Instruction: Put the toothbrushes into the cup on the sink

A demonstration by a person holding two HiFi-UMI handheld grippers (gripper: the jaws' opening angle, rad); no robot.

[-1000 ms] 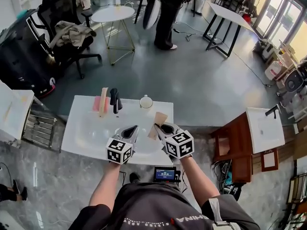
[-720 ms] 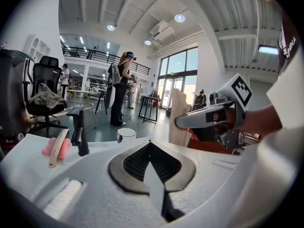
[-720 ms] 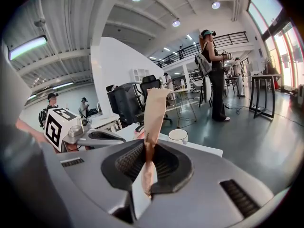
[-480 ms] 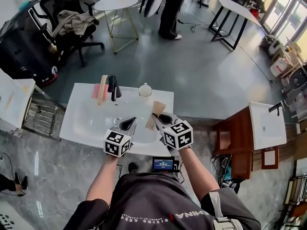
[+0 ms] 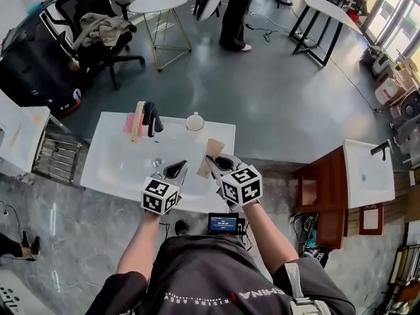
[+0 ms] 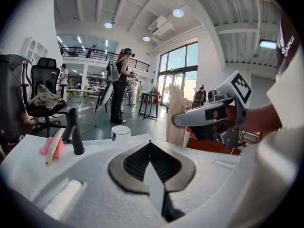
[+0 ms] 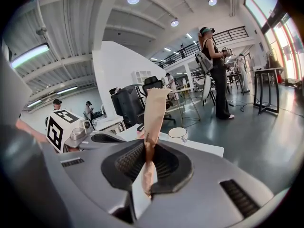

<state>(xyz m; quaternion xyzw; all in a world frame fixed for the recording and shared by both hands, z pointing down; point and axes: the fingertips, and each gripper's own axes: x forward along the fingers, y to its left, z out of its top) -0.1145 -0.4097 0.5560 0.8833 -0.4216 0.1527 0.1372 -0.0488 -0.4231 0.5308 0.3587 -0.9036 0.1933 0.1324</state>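
Note:
A white sink (image 5: 118, 166) carries a black faucet (image 5: 151, 118) and a white cup (image 5: 195, 122) at its back edge. My right gripper (image 5: 213, 165) is shut on a tan paper toothbrush packet (image 7: 154, 113), which stands upright out of the jaws over the sink's front right. The cup (image 7: 178, 133) lies beyond it. My left gripper (image 5: 178, 170) hovers beside it over the basin, its jaws shut with nothing between them (image 6: 149, 146). A second tan toothbrush packet (image 5: 138, 120) rests on a pink pad (image 6: 56, 148) left of the faucet.
Behind the sink stand a black office chair (image 5: 98, 25), a round table (image 5: 159, 2) and a person (image 5: 234, 18). A wooden cabinet (image 5: 325, 199) and another white sink (image 5: 367, 176) are at the right. A small screen device (image 5: 225, 223) lies on the floor below.
The head view has drifted slightly. Both grippers stay over the sink's front edge, and the right one still holds the tan packet.

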